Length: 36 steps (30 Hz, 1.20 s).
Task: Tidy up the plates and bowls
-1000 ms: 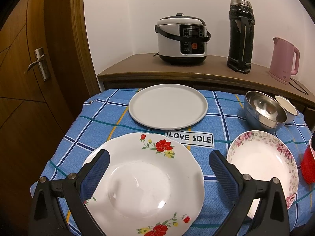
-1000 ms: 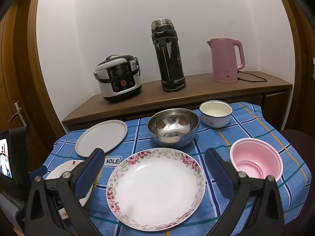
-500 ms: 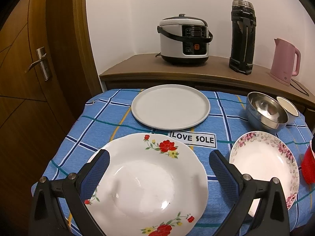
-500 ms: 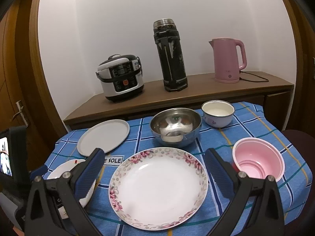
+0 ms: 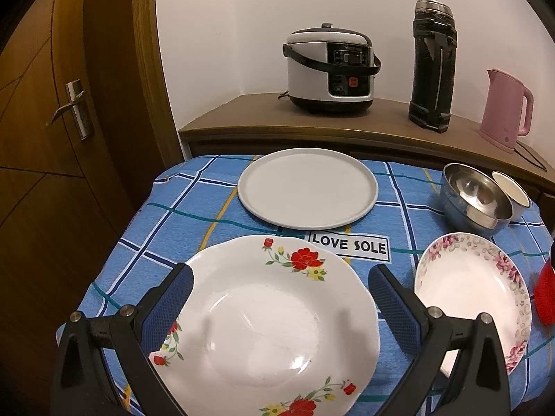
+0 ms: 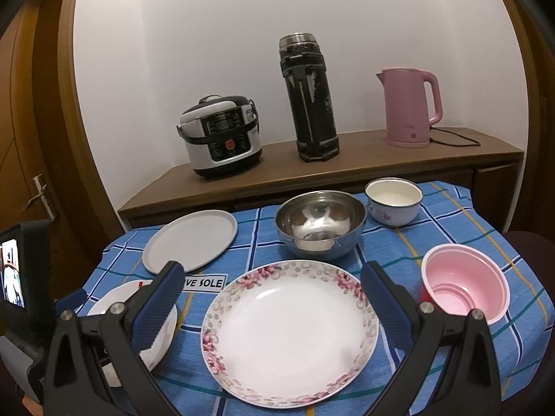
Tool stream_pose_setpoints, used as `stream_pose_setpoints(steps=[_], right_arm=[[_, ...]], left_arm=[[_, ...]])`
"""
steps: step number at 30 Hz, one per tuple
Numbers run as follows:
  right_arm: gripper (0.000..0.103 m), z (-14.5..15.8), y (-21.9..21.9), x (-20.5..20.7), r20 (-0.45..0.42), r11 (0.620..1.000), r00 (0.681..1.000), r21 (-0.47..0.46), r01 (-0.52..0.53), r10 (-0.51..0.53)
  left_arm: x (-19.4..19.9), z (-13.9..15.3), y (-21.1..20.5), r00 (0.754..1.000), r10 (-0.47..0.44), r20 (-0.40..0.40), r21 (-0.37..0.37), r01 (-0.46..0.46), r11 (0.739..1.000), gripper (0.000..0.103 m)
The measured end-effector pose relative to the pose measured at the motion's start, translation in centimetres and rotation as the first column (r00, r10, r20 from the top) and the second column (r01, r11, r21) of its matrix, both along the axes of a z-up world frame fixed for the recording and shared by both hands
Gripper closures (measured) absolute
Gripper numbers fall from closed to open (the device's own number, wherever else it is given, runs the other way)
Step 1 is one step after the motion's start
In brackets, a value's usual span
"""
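A white plate with red flowers (image 5: 263, 315) lies at the table's near left, under my open left gripper (image 5: 281, 287), which hovers over it with nothing held. To its right lies a pink-flowered plate (image 6: 291, 329), beneath my open right gripper (image 6: 272, 282). A plain grey plate (image 5: 308, 187) sits further back on the left. A steel bowl (image 6: 321, 222) and a small white enamel bowl (image 6: 393, 201) stand at the back right. A pink plastic bowl (image 6: 464, 286) sits at the right, near the table's edge.
The blue checked tablecloth (image 6: 399, 249) covers a small table. Behind it a wooden shelf (image 6: 347, 166) carries a rice cooker (image 6: 222, 137), a black thermos (image 6: 310, 98) and a pink kettle (image 6: 409, 107). A wooden door (image 5: 52, 104) stands on the left.
Both grippers have shifted slightly leftward and back over their plates. Nothing on the table has moved, and both grippers stay open.
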State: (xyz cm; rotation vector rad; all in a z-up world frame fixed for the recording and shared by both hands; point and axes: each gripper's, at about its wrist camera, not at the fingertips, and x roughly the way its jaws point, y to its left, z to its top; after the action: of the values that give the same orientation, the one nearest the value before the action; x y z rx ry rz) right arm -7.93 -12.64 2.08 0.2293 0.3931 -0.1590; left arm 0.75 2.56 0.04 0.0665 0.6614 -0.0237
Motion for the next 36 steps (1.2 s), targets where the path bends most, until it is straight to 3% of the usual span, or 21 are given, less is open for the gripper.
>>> stream_pose_setpoints(steps=[22, 25, 29, 30, 34, 36], right_arm=[[0.003, -0.8, 3.8, 3.1, -0.046, 0.992, 0.992, -0.029, -0.121, 0.120], [0.010, -1.1, 4.2, 3.5, -0.060, 0.986, 0.985, -0.012, -0.165, 0.164], [0.036, -2.3, 5.2, 4.6, -0.119, 0.969, 0.962, 0.007, -0.247, 0.246], [0.045, -2.6, 5.5, 5.0, -0.141, 0.964, 0.953, 0.018, -0.267, 0.267], [0.056, -5.0, 6.4, 6.8, -0.235, 0.928, 0.898, 0.123, -0.352, 0.372], [0.062, -5.3, 7.0, 6.9, -0.254, 0.916, 0.880, 0.127, -0.381, 0.401]], left_arm=[[1.5, -0.7, 4.1, 0.998, 0.057, -0.026, 0.000, -0.057, 0.998, 0.001], [1.9, -1.0, 5.2, 0.998, 0.045, -0.048, -0.011, -0.045, 0.999, 0.001], [2.1, -1.5, 7.8, 0.995, 0.041, -0.087, -0.048, -0.045, 0.998, 0.001], [2.1, -1.6, 8.8, 0.994, 0.053, -0.094, -0.054, -0.059, 0.997, 0.001], [2.4, -2.2, 11.3, 0.990, 0.075, -0.121, -0.068, -0.083, 0.994, 0.001], [2.5, -2.4, 12.3, 0.988, 0.075, -0.134, -0.089, -0.087, 0.992, 0.001]])
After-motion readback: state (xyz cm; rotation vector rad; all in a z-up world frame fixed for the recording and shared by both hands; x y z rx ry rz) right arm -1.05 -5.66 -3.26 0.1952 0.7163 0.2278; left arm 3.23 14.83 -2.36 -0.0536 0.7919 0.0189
